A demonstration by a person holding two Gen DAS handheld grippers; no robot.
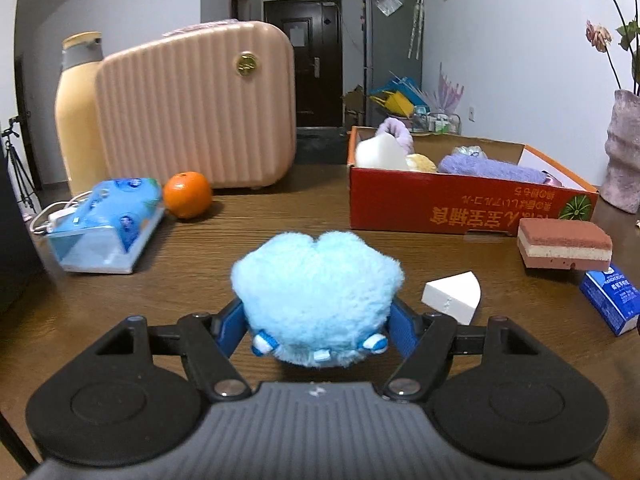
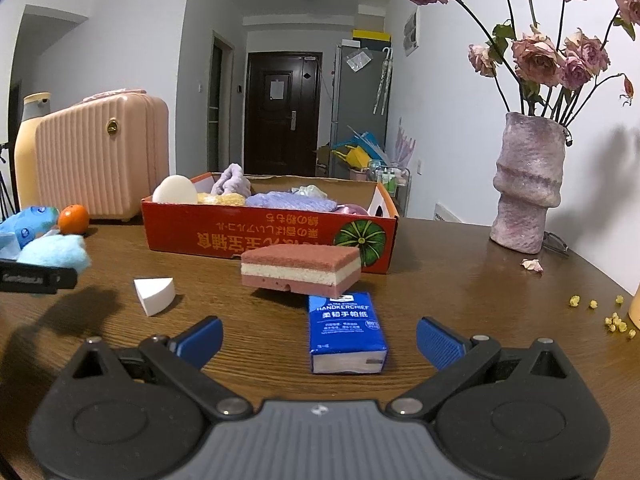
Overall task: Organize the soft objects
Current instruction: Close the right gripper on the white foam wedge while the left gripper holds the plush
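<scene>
Left hand-held gripper (image 1: 318,326) is clenched on the blue plush toy (image 1: 316,296), blue pads pressing into both flanks, toy clear of the tabletop (image 1: 280,224) judging by the right wrist view. Grip sits low on the plush, so most of its bulk sticks out ahead of the pads (fur compresses, expect some sag).

Right hand-held gripper (image 2: 320,340) is released, jaws wide, hovering over the blue handkerchief pack (image 2: 346,332) without touching it.

Still loose on the tabletop: white wedge sponge (image 1: 452,294) just right of the plush, pink layered sponge (image 1: 564,248) near the box front.

Further back, the red cardboard box (image 1: 460,204) already holds a white sponge, purple towel and other soft bits. Judgement: step in hand is carrying the plush there.

To do it well:
- keep the squeeze steady, don't tighten
- lift enough to clear the near box wall
- aim for the free space at the right end
- let go only once the plush is inside the rim

Orange (image 1: 187,195) and pink suitcase (image 1: 196,108) sit off to the left, out of the carry path.
</scene>
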